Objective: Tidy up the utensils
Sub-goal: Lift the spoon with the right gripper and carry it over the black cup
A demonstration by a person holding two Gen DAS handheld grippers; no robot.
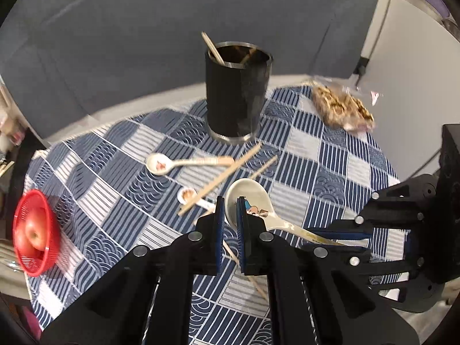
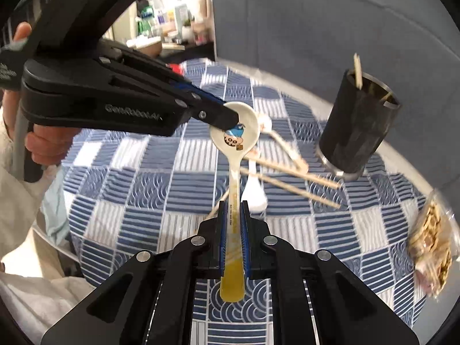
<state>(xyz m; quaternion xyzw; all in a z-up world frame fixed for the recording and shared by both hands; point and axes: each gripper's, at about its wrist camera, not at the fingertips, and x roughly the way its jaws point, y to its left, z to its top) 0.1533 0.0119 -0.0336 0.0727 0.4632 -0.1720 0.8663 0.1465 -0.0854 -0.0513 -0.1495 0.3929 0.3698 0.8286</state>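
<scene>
A large cream spoon [image 1: 253, 198] with a cartoon print in its bowl is held above the table by both grippers. My left gripper [image 1: 230, 210] is shut on the bowl's rim, and in the right wrist view the left gripper [image 2: 231, 120] comes in from the upper left. My right gripper [image 2: 233, 215] is shut on the spoon's [image 2: 234, 141] yellowish handle; the left wrist view shows the right gripper [image 1: 330, 237] at the right. A black cylindrical holder [image 1: 238, 92] [image 2: 359, 126] stands behind with chopsticks in it.
On the blue checked tablecloth [image 1: 115, 201] lie two small spoons [image 1: 161, 164] [image 1: 187, 195] and loose chopsticks [image 1: 221, 178] [image 2: 290, 184]. A red basket [image 1: 20, 247] with an apple sits at the left edge, a snack bag [image 1: 342, 109] [image 2: 431, 241] at the far right. A hand [image 2: 46, 143] holds the left gripper.
</scene>
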